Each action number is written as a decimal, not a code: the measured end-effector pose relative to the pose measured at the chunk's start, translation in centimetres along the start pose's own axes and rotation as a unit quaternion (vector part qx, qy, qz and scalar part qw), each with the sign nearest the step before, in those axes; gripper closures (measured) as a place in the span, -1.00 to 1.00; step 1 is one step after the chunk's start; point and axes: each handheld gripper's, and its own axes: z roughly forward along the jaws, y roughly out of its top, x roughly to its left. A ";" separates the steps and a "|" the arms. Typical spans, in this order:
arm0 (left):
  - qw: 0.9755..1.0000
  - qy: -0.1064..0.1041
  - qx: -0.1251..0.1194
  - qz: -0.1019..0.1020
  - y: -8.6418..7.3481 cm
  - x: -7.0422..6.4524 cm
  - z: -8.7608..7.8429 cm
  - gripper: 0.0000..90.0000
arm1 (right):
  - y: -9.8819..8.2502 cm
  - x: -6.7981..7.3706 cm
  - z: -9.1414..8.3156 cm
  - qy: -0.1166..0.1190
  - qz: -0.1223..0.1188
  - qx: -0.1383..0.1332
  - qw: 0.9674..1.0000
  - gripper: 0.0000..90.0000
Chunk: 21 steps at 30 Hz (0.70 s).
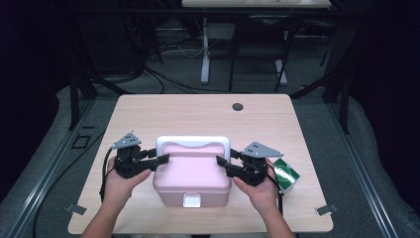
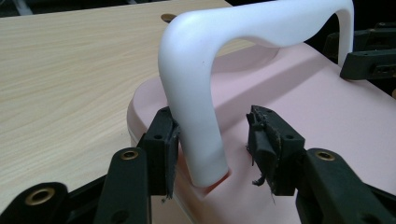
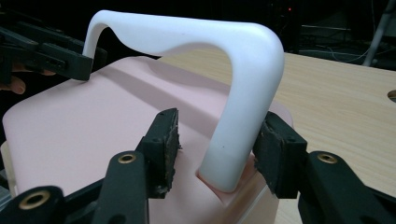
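The left gripper [image 1: 159, 159] comes in from the left of the wooden table [image 1: 198, 111] with its jaws spread around the left leg of the white handle [image 1: 193, 142]; in the left gripper view one pad rests against that leg [image 2: 196, 126] while the other stands clear of it, so nothing is pinched yet. The handle stands upright over the lid of the pink lidded box [image 1: 192, 174], which sits near the front edge of the table, midway between the two hands, its white front latch [image 1: 192, 200] facing the person. On the right, the right gripper [image 1: 221, 160] has its jaws spread about the handle's right leg [image 3: 243, 135] low down by its socket, one pad touching or nearly so, the other apart. A green packet [image 1: 286, 173] lies just beside the right hand. To work the handle well, both sides should probably close evenly on the legs near their sockets, then swing or lift together at one pace, so the box does not twist or slide toward the table's near edge.
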 end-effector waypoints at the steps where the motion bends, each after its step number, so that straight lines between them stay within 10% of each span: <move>1: 1.000 -0.001 -0.001 0.002 0.0 0.0 -0.1 0.22 | 0.0 0.1 -0.1 -0.003 -0.003 0.004 1.000 0.16; 21: 0.997 0.039 -0.019 0.056 -0.8 -1.2 -0.9 0.60 | -0.5 1.4 -1.1 -0.027 -0.052 -0.015 0.998 0.42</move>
